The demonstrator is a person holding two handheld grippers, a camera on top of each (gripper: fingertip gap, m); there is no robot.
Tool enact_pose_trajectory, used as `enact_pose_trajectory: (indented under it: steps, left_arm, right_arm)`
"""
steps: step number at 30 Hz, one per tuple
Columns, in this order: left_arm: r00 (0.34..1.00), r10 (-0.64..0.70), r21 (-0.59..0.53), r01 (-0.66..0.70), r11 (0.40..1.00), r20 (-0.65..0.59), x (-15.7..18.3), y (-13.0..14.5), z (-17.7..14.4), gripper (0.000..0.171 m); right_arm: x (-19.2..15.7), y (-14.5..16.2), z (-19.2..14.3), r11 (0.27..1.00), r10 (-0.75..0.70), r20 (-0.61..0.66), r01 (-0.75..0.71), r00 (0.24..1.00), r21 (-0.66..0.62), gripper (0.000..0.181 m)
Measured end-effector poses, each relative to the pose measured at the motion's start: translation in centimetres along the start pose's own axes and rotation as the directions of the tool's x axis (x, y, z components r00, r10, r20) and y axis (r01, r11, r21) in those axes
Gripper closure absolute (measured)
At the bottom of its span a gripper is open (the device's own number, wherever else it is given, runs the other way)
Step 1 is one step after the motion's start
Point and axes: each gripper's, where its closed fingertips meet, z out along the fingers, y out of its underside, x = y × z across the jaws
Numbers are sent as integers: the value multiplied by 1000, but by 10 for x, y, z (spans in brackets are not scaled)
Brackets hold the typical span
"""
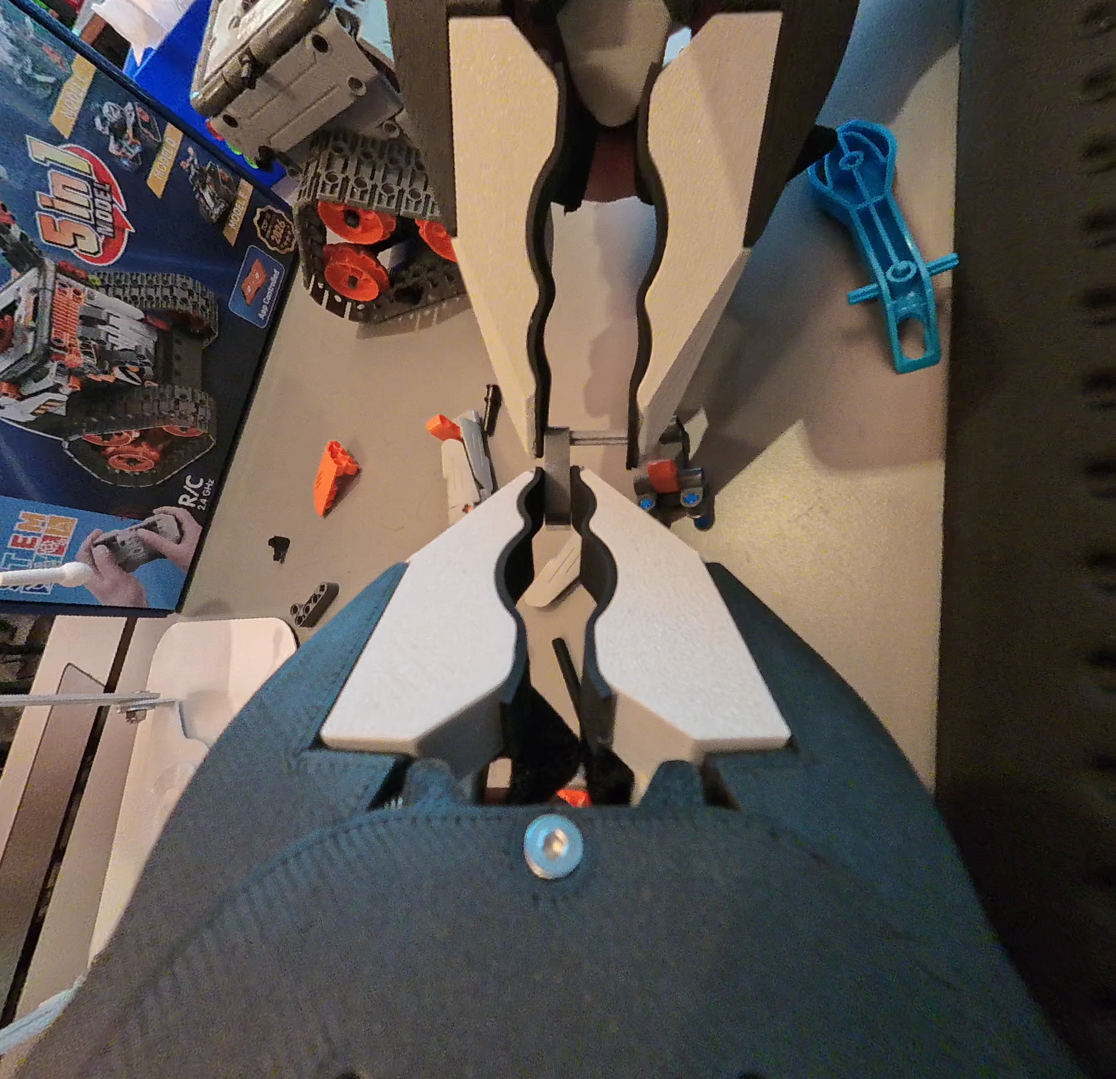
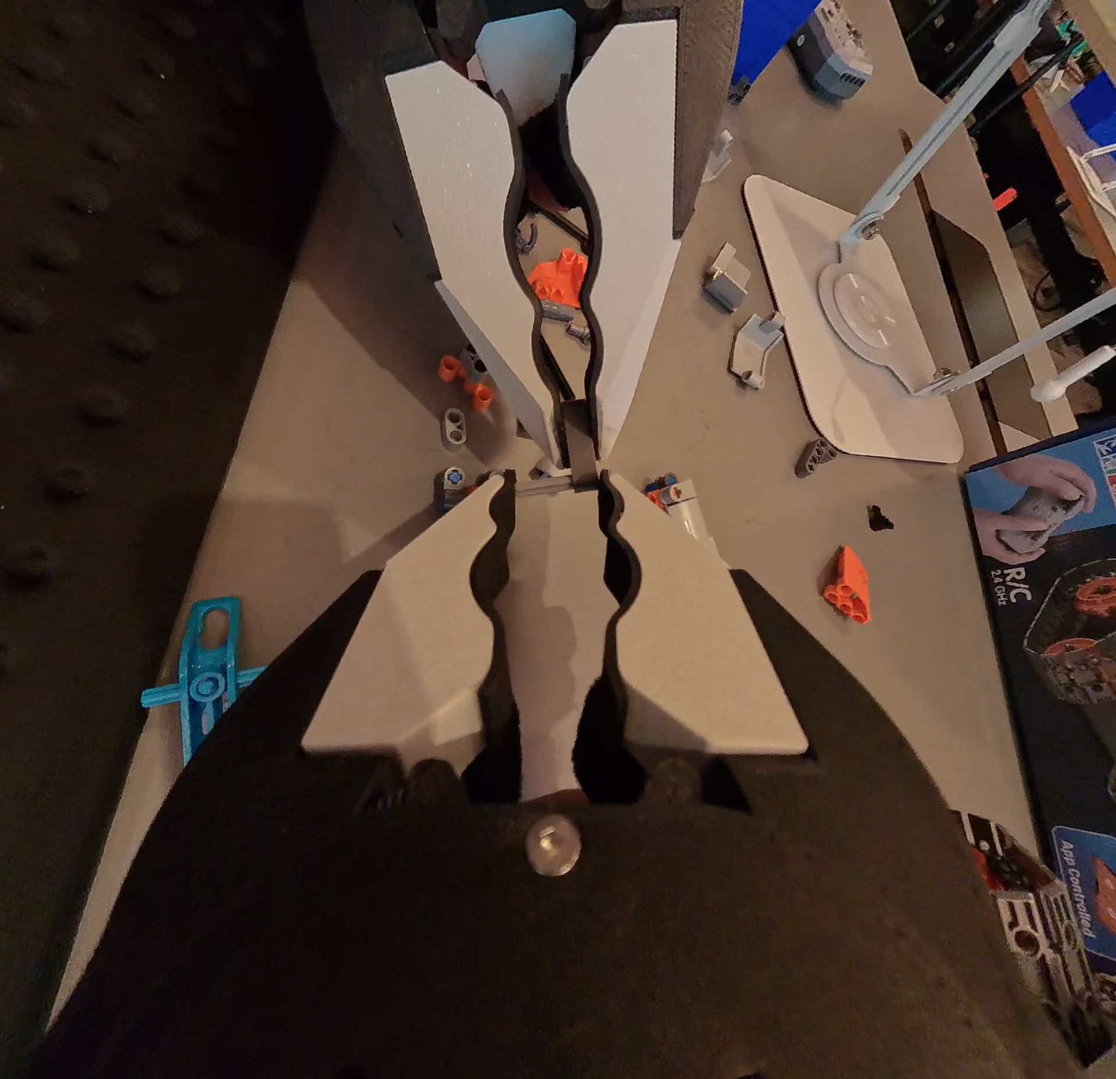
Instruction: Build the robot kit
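Facing tip to tip, our left gripper pinches a black flat piece, while our right gripper, fingers parted, spans its grey axle. Beside that piece lies an orange brick.

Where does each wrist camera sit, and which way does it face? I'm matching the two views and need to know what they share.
Left wrist view: sits behind the left gripper, looking along its fingers down at the table; its own fingers pinch a black piece, tip to tip with the right gripper.
Right wrist view: sits behind the right gripper, facing the opposite way; a grey axle spans its own fingertips.
Shared: both grippers, black piece, blue tool, orange brick, printed box.
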Motion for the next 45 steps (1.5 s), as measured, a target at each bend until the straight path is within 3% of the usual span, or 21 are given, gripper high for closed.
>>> enact_pose_trajectory:
  steps: [6,17,20,27,38,42,45]
  left_arm:
    - [997,-71,50,70,996,4,-8,-3,-4,157]
    - [963,-254,197,267,943,-89,-17,-18,-15,163]
    - [960,-255,181,273,945,-120,-13,-18,-17,163]
    - [990,-116,59,120,991,-79,-2,-8,-10,165]
    - [977,-173,67,182,981,-125,1,-7,-7,165]
    - [970,-204,33,210,977,-131,-1,0,-5,166]
    - [968,-211,-7,212,977,-138,0,6,-4,166]
  right_arm:
    - [7,-9,-8,991,91,16,-92,996,97,156]
    - [13,-21,-17,944,228,86,-242,970,223,156]
    - [10,-19,-14,952,215,87,-229,973,202,156]
    - [0,-5,1,991,110,48,-113,993,78,156]
    - [-2,-1,4,991,121,56,-123,991,47,155]
    - [-6,12,1,991,132,89,-131,987,-18,148]
    - [-15,16,2,992,124,131,-119,984,-47,153]
